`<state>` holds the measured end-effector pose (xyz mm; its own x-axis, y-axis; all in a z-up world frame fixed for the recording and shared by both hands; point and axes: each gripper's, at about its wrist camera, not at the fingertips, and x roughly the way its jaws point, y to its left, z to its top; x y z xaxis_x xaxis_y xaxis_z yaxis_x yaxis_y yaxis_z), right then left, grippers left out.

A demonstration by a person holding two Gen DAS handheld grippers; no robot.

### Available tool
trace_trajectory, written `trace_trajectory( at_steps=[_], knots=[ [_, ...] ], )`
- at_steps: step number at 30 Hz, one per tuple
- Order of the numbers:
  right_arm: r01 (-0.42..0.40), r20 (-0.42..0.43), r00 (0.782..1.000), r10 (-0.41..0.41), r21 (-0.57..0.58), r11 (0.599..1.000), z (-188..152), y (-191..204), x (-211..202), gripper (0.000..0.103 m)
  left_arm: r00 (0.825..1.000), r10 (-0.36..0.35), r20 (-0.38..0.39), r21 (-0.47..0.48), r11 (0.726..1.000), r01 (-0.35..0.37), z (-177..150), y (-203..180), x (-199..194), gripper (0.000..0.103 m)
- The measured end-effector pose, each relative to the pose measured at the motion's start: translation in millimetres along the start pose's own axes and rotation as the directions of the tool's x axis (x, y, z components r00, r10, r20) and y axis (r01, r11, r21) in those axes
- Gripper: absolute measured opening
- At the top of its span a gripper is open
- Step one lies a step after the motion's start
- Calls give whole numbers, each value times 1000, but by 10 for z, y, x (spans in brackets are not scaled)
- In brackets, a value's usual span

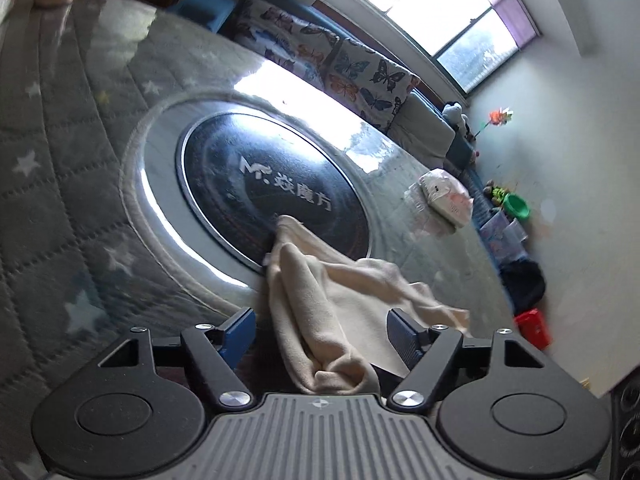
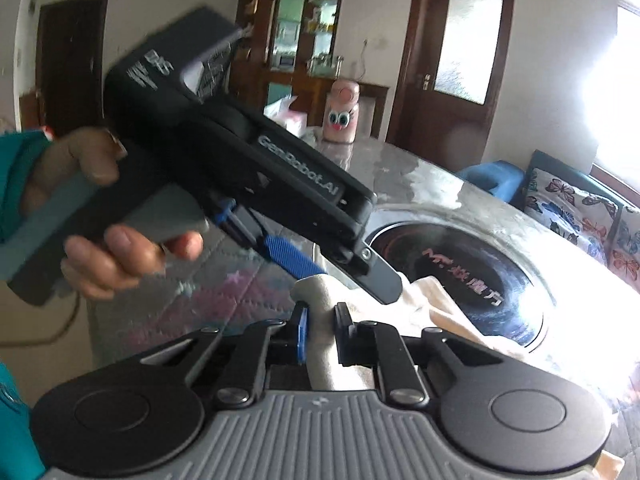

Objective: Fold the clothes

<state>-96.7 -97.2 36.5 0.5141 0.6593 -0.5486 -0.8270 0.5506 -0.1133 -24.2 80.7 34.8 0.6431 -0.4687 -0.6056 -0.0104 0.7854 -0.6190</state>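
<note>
Cream cloth (image 1: 320, 300) lies bunched on the desk (image 1: 60, 184), one end draped over the rim of the round black inset plate (image 1: 276, 184) with white lettering, the rest running back toward the left wrist camera.

Left gripper (image 1: 322, 330): fingers released, spread wide, cloth passing between them; the blue pads (image 1: 240, 332) stand clear of the fabric on both sides.

Right gripper (image 2: 322, 330): fingers clenched on a raised fold of the same cloth (image 2: 320, 320), fabric pinched upright between the two pads.

In the right wrist view the left gripper (image 2: 332, 272) shows as a black tool body coming in from the upper left, nose tilted down over the cloth, one blue finger (image 2: 288, 254) visible; a hand (image 2: 116, 232) wraps its grip, teal sleeve (image 2: 16, 152) at the frame edge.

Desk has a quilted grey cover with star print. Pink bottle with cartoon eyes (image 2: 342, 114) stands at the far edge. Clear plastic packet (image 1: 444, 200) lies on the desk, well apart from the cloth. Butterfly-print cushions (image 1: 340, 64) line a bench under the window (image 1: 440, 12). Some motion blur in both views.
</note>
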Motion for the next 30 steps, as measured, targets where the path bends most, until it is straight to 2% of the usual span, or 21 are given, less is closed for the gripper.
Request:
trace_trajectory(
  at_steps=[7, 11, 15, 20, 23, 25, 27, 30],
  knots=[
    [-8, 50, 999, 7, 32, 999, -63, -7, -223, 11, 997, -39, -62, -125, 992, 31, -19, 19, 188, 73],
    [-21, 53, 998, 19, 32, 999, -124, 22, -296, 11, 994, -55, -89, -148, 988, 42, -57, 31, 276, 44],
    [-39, 38, 999, 37, 41, 998, -170, 20, -340, 14, 994, -43, -97, -121, 992, 31, -72, 10, 325, 25],
    [-33, 46, 999, 26, 159, 987, -322, -152, -537, 21, 994, -49, -96, -97, 994, 40, -89, 49, 330, 21],
    [30, 42, 998, -41, 245, 969, -439, -355, -680, 28, 994, -56, -92, -74, 996, 49, -103, 51, 329, 21],
    [112, 25, 992, -127, 322, 940, -559, -588, -794, 34, 994, -61, -89, -60, 997, 56, -110, 52, 327, 22],
    [221, -13, 972, -234, 385, 896, -668, -860, -857, 38, 994, -67, -89, -50, 997, 63, -112, 58, 327, 22],
    [324, -79, 942, -325, 457, 829, -837, -1150, -874, 39, 993, -69, -95, -35, 997, 66, -107, 50, 336, 22]
  ],
)
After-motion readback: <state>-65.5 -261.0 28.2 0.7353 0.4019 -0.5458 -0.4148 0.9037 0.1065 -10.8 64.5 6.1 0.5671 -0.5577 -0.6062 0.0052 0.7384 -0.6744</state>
